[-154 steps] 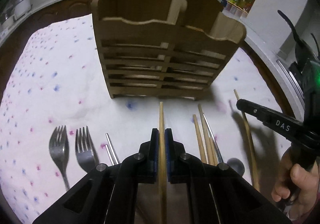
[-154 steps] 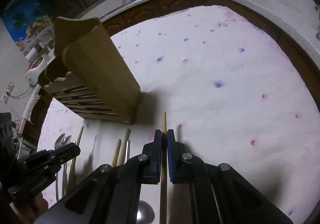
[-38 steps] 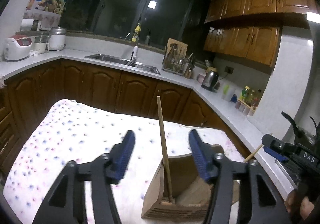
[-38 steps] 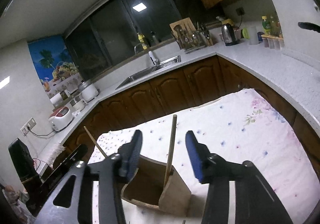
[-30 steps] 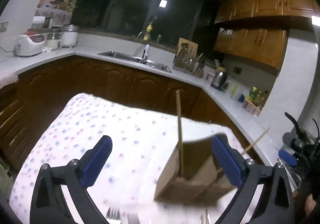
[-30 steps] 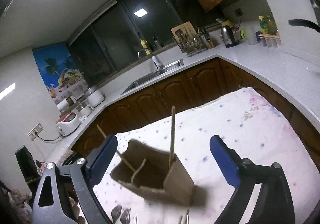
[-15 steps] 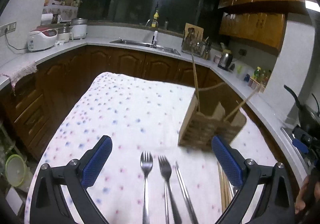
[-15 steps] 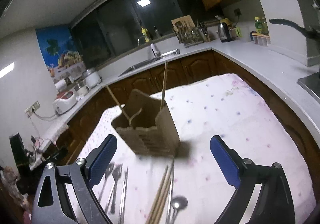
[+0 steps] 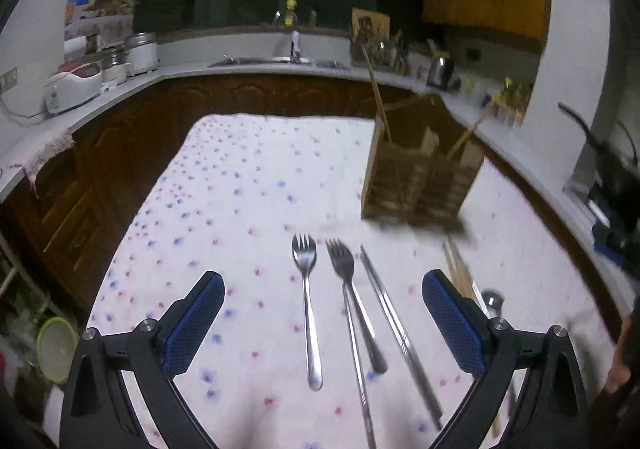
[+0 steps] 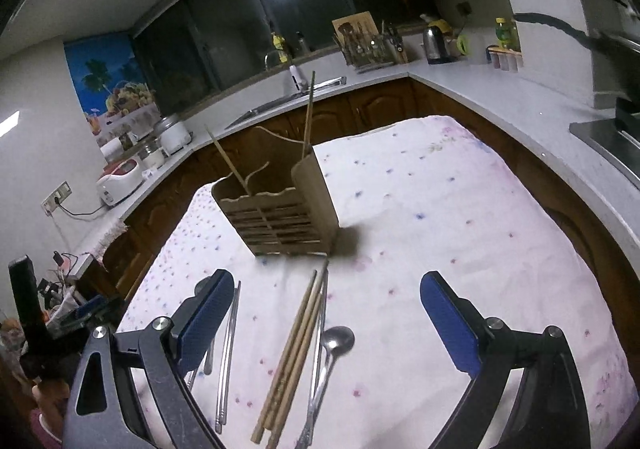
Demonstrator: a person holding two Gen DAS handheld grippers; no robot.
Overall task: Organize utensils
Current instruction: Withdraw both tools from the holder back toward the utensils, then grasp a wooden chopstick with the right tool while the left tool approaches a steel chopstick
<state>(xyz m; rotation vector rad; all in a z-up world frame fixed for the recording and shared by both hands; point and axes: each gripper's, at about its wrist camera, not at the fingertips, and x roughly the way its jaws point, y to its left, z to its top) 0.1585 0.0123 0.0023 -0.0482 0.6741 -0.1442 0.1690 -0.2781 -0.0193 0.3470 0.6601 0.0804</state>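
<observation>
Now both tools hang above the near edge of the surface (image 9: 248, 185), which wears a white cloth with pink and blue flecks. The left hand-held gripper (image 9: 324, 323) is spread wide with nothing between its blue pads (image 9: 192, 323). The right hand-held gripper (image 10: 326, 323) is likewise wide open and holds nothing.

Toward the middle of the surface stands the wooden caddy (image 10: 280, 205), upright, its slatted face turned to the near edge. Two wooden chopsticks stand in it. One (image 10: 308, 111) rises almost straight from the right compartment. The other (image 10: 228, 161) leans left out of the left compartment.

Between caddy and near edge the remaining utensils lie flat, all with their long axes running roughly from near edge to far edge. Two forks (image 9: 306, 289) lie side by side, tines pointing at the far edge, handles toward the near edge. Just right of them lies a pair of metal chopsticks (image 9: 396, 329), slanting a little, far tips nearer the caddy. Further right a bundle of wooden chopsticks (image 10: 296, 349) lies close together, its far tips near the foot of the caddy. A spoon (image 10: 336, 341) lies just beside that bundle on its right, bowl toward the far edge; whether it touches the bundle I cannot tell.
</observation>
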